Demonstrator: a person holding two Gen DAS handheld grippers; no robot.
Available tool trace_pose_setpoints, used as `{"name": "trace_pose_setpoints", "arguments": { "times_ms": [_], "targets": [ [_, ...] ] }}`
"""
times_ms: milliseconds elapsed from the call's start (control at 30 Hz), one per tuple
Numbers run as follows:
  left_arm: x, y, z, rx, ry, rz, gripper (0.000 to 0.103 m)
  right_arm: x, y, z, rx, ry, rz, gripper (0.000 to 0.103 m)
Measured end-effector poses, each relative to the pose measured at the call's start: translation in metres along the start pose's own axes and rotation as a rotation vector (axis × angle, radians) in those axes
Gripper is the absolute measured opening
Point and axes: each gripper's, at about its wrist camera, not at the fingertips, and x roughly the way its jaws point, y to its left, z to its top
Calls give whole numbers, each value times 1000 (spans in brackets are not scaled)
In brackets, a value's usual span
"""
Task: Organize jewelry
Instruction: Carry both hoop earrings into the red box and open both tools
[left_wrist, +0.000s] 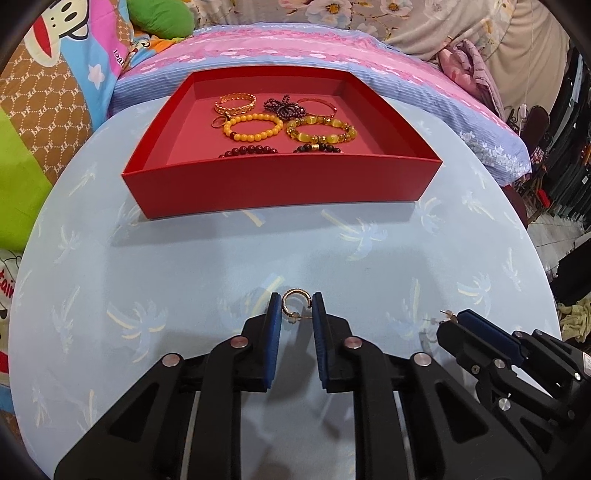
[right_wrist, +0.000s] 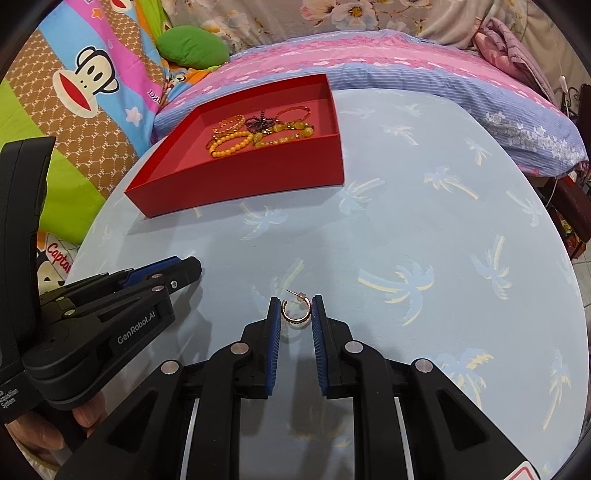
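Observation:
A small gold hoop earring (left_wrist: 291, 293) sits between the blue pads of my left gripper (left_wrist: 294, 306), which is shut on it just above the table. A second gold hoop earring (right_wrist: 295, 320) is pinched the same way in my right gripper (right_wrist: 295, 306), its post pointing away from me. In the left wrist view the right gripper (left_wrist: 448, 320) shows at the right edge, with that post sticking out. The left gripper (right_wrist: 194, 267) appears at the left of the right wrist view. A red open box (left_wrist: 280, 184) at the far side holds several bracelets, among them a yellow bead bracelet (left_wrist: 251, 127).
The round table (left_wrist: 184, 266) wears a light blue cloth with palm trees. A bed with pink and blue bedding (left_wrist: 295, 48) runs behind it, with a monkey-print blanket (right_wrist: 85, 81) and a green cushion (right_wrist: 192, 48) at the left. A person's hand (right_wrist: 44, 432) holds the left gripper.

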Motion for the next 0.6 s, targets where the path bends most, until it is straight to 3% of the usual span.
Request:
{"name": "trace_pose_setpoints", "arguments": {
  "times_ms": [267, 600],
  "targets": [
    [-19, 6, 7, -19, -29, -6, 16, -11, 21, 17, -42, -49, 24, 16],
    [-31, 16, 39, -37, -84, -5, 16, -16, 39, 58, -86, -120, 36, 16]
  ]
}}
